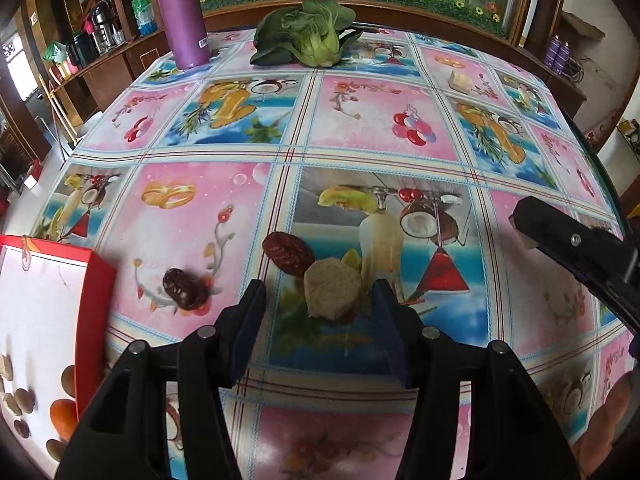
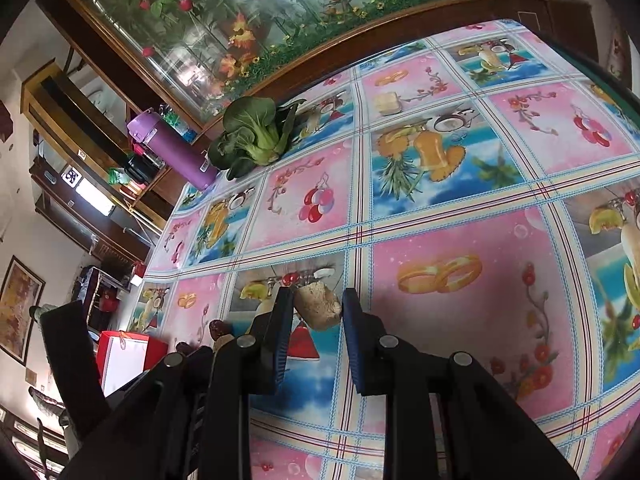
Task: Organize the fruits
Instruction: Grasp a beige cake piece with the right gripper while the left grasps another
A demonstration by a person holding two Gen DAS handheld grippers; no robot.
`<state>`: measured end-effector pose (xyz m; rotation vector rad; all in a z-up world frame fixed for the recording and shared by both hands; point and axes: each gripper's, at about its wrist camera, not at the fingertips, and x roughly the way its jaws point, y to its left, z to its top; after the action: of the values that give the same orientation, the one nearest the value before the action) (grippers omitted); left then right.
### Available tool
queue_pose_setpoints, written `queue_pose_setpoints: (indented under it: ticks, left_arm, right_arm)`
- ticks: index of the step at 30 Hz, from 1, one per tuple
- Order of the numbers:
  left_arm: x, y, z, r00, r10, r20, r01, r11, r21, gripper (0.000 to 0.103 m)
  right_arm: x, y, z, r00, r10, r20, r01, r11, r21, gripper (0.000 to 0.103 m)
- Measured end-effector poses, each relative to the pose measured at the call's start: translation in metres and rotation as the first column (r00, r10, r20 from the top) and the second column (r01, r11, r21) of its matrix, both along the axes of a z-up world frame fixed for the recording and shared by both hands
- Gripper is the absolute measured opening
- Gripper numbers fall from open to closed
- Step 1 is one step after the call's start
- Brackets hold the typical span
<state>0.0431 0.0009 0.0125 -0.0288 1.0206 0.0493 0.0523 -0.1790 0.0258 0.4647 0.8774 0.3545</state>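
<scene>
1. The pale chunk point(image 1: 333, 293) on the table looks like a peeled, cut piece of fruit or cane; which one I cannot tell. It is beige, faceted round its sides, with a flat, slightly grainy top face.
2. Judging by its blocky shape, it should be light and fairly firm. Its cut faces may be moist and a little slick, so flat opposite facets are the likely best hold.
3. In the left wrist view the chunk stands on the drink picture of the printed tablecloth point(image 1: 360, 128), just ahead of the left gripper point(image 1: 318, 312). That gripper's fingers are spread wide to either side of it and touch nothing.
4. In the right wrist view the same chunk point(image 2: 318, 306) sits between the fingers of the right gripper point(image 2: 316, 320). The left pad appears to touch it and the right is very close. I cannot tell whether the jaws are pressing on it.
5. Just behind the chunk lies a dark red dried fruit, probably a jujube point(image 1: 289, 252). A second jujube point(image 1: 185, 292) lies to its left, apart from it.
6. Further left is a red-edged box point(image 1: 94, 312) with a white inside. It already holds an orange fruit and several small brown pieces.
7. Far across the table are a bok choy point(image 1: 310, 34), a purple bottle point(image 1: 182, 12) and another pale piece point(image 1: 461, 81).
</scene>
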Motion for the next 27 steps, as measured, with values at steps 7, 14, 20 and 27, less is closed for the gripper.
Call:
queue_pose_setpoints:
  ticks: [7, 14, 20, 27]
  left_arm:
    - [-0.001, -0.005, 0.001, 0.999, -0.036, 0.021, 0.036, 0.999, -0.006, 0.037]
    - [-0.008, -0.004, 0.001, 0.999, -0.043, 0.022, 0.044, 0.999, -0.024, 0.03]
    - [-0.036, 0.001, 0.007, 0.998, -0.046, 0.032, 0.048, 0.997, -0.057, 0.03]
    - [-0.081, 0.011, 0.027, 0.994, -0.022, 0.104, 0.025, 0.999, -0.027, 0.03]
  right_arm:
    - [-0.001, 0.001, 0.002, 1.0, 0.0, 0.01, 0.0, 1.0, 0.003, 0.024]
    - [-0.002, 0.0, 0.003, 1.0, -0.003, 0.011, 0.003, 1.0, 0.008, 0.024]
    - [-0.004, -0.001, 0.006, 1.0, 0.0, 0.028, 0.0, 1.0, 0.007, 0.024]
    - [-0.005, 0.006, 0.006, 0.999, 0.02, 0.034, -0.02, 1.0, 0.002, 0.024]
